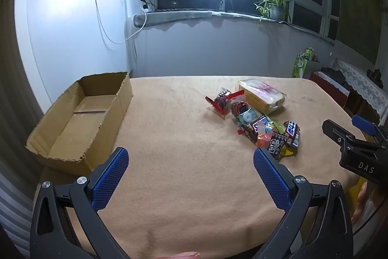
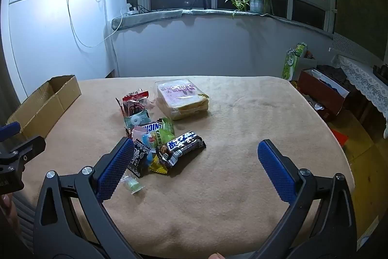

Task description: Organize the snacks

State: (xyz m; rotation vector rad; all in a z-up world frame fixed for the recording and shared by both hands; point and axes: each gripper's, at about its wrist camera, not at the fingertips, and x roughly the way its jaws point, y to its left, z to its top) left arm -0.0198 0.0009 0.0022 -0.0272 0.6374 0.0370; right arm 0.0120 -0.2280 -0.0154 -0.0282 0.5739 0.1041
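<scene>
**Snacks heaped on the tabletop, box beside them**

A cardboard box (image 1: 80, 118) sits open at the left edge of the tabletop (image 1: 181, 162). Its walls are corrugated brown board with torn, ragged rims, and only its bare floor shows inside.

The tabletop is covered in a soft, peach-coloured fleece cloth. On it, well apart from the box, lies the pile of snacks (image 2: 155, 137): glossy crinkled wrappers overlapping one another. A square, flat bag of sliced bread (image 2: 183, 98) in clear plastic lies at the far end. Just beside it is a red-edged packet (image 2: 132, 102). Nearer are 2 dark chocolate bars (image 2: 181, 145) with white lettering, a green packet (image 2: 166, 129), a black patterned sachet (image 2: 139, 157) and a small clear-wrapped sweet (image 2: 132, 183) lying slightly apart.

The left tool (image 1: 191, 176) hovers over bare cloth, its blue, dimpled pads spread wide and holding nothing. The right tool (image 2: 196, 169) is likewise spread wide and holding nothing, its left pad (image 2: 116, 169) overlapping the near edge of the pile in the right wrist view; whether it touches cannot be told.
</scene>
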